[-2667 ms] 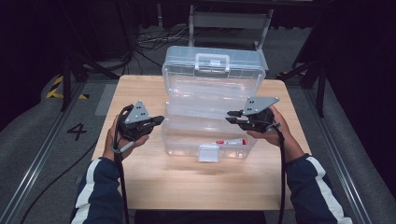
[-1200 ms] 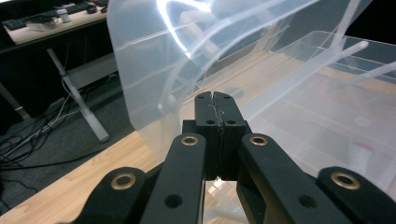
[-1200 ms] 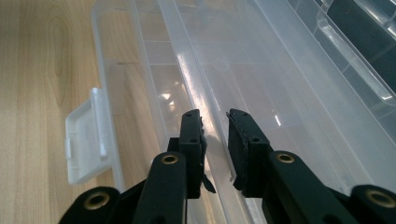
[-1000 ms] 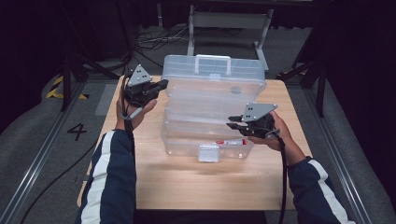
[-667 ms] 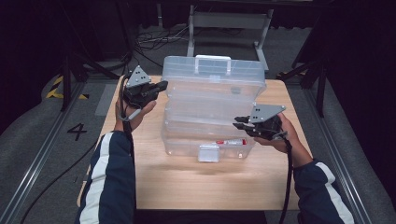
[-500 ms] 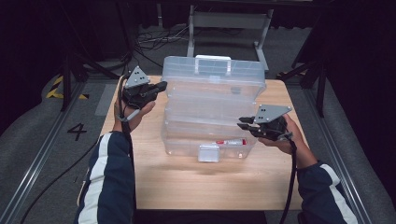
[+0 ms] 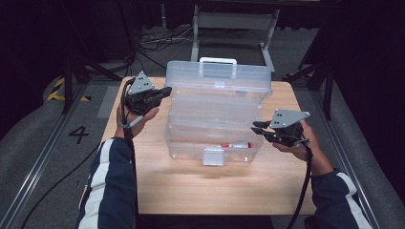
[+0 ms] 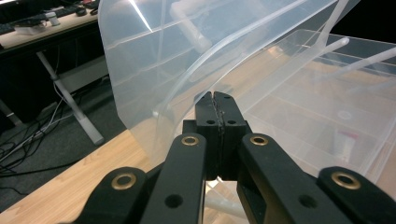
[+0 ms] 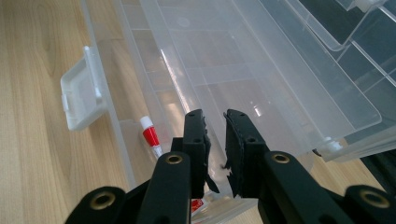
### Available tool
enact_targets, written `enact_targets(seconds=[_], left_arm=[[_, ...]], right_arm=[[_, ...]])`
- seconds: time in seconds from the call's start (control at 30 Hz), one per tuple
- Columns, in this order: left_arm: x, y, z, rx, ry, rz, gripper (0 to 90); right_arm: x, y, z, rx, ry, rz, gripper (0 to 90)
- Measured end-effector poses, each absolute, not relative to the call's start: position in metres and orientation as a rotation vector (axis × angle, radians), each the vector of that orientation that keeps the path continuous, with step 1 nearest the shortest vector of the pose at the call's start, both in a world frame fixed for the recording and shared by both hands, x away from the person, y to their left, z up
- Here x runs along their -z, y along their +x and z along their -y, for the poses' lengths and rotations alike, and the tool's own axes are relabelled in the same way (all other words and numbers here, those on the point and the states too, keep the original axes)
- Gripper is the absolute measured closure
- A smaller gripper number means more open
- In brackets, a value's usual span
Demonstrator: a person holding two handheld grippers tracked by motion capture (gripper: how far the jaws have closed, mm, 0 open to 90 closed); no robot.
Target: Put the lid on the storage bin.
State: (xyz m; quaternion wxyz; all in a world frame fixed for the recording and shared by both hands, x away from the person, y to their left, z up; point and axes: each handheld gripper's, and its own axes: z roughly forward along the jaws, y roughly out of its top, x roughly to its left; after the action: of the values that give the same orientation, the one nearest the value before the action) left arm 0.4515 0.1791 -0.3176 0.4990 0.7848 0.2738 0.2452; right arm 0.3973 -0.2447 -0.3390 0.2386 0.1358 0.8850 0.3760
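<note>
My left gripper (image 7: pixel 162 90) was fully shut, pads pressed together with nothing between them as far as its own view showed; its tip sat against the upper left edge of the clear tiered box (image 7: pixel 217 112), by the swung-up lid (image 8: pixel 187 70). My right gripper (image 7: pixel 258 128) had its jaws a narrow gap apart, having just been closing a little, and nothing sat between them; it hung just off the box's right end, near the lower tray wall (image 9: pixel 140 93). The box stood mid-table (image 7: pixel 191 191), tiers fanned open, white front latch (image 7: pixel 213 156) hanging loose, a red-and-white tube (image 7: pixel 235 144) lying in the bottom tray. Risks as I judged them: the left tip only pushed, it didn't grip, so the lid could slip off it and the tiers fold down. With the right side unheld, any harder push from the left could skid the light box across the wood. Thin clear walls made edges hard to read, so a right-hand grab could miss or flex the plastic.
</note>
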Motion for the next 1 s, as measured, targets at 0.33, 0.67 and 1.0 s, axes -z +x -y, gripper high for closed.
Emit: enact_targets(seconds=[0.33, 0.67, 1.0], left_arm=[[0.321, 0.444, -0.177, -0.605, 1.922, -0.629, 90.0], [0.329, 0.434, -0.174, -0.594, 1.945, -0.601, 90.0], [0.337, 0.417, -0.178, -0.574, 1.974, -0.568, 90.0]], right_arm=[[0.339, 0.392, 0.257, -1.058, 0.398, -2.413, 78.6], [0.344, 0.388, 0.275, -1.048, 0.457, -2.406, 78.4], [0.351, 0.39, 0.281, -1.041, 0.492, -2.421, 77.8]])
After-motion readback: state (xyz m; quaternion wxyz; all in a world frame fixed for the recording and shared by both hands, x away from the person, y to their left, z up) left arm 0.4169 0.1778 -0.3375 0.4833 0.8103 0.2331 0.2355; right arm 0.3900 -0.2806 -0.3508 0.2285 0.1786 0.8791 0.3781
